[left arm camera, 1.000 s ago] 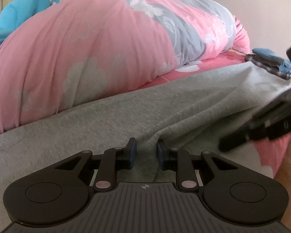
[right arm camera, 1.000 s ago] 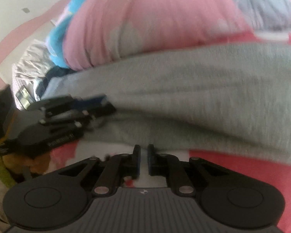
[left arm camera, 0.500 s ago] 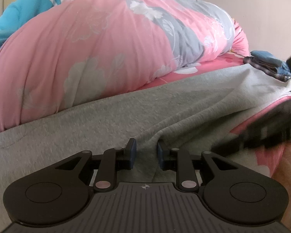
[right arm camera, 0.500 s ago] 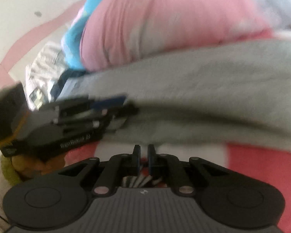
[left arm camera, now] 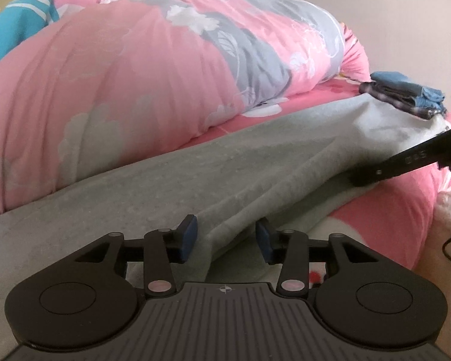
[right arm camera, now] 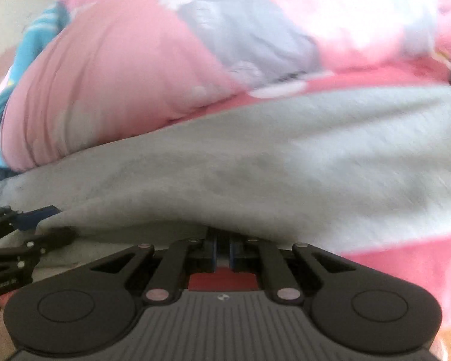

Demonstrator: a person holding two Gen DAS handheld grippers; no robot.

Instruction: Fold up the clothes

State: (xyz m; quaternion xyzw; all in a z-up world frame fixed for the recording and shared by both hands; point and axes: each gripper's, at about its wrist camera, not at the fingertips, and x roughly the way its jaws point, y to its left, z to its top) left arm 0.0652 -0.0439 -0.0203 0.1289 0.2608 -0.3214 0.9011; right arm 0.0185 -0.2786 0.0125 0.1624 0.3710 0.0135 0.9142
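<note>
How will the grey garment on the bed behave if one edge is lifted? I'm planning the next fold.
Probably floppy: the grey garment already sags in soft ridges over the bed. It looks thick and fleecy, so likely not slippery. The left gripper, whose jaws have just been opening, straddles a fold that seems to keep its shape unheld.

Both wrist cameras sit low at the bed's [left arm camera: 385, 210] near edge, looking over the grey garment [left arm camera: 225, 174] towards the quilt [left arm camera: 135, 75]. Both views share garment and quilt; the right view is nearer.
</note>
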